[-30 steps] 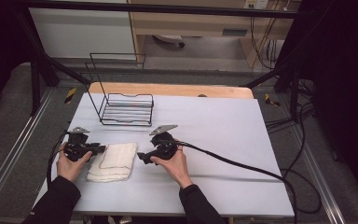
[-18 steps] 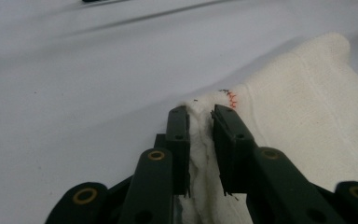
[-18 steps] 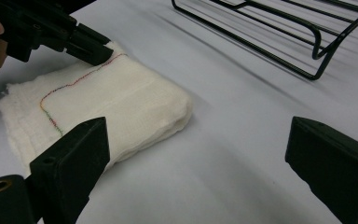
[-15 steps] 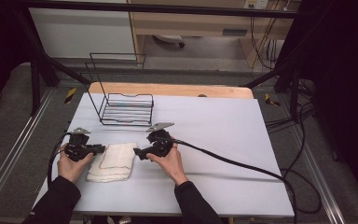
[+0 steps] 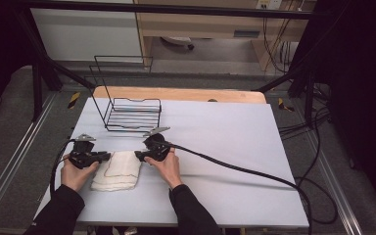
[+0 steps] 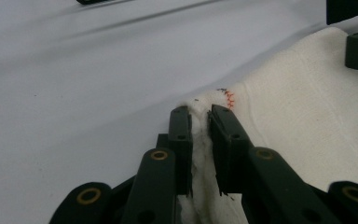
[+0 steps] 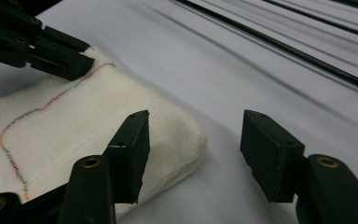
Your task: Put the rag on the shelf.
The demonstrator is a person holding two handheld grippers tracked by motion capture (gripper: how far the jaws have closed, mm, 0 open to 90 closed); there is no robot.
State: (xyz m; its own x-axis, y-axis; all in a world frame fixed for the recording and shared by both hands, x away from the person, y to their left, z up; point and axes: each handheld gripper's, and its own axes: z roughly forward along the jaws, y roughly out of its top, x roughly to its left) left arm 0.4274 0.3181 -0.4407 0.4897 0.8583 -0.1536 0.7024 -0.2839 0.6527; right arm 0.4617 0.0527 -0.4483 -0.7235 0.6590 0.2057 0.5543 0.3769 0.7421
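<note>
Bench [image 5: 235, 147] white-topped, wire rack [image 5: 129, 113] at back, dark room. Folded cloth [image 5: 117, 170] near front edge. Left hand-held gripper [image 6: 199, 116] pinching cloth corner. Right hand-held gripper [image 7: 193, 140] just been closing, spread astride opposite corner, not pressing.

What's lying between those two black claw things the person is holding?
A folded white cloth lies between them in the high view. The left gripper pinches one corner; the right gripper's jaws, just closing, straddle the other corner without pressing it.

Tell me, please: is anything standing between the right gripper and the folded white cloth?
Nothing visible does. The right gripper has its jaws apart at the corner of the cloth, and they have just been closing. Only bare table lies beside it. The left gripper already pinches the far edge.
</note>
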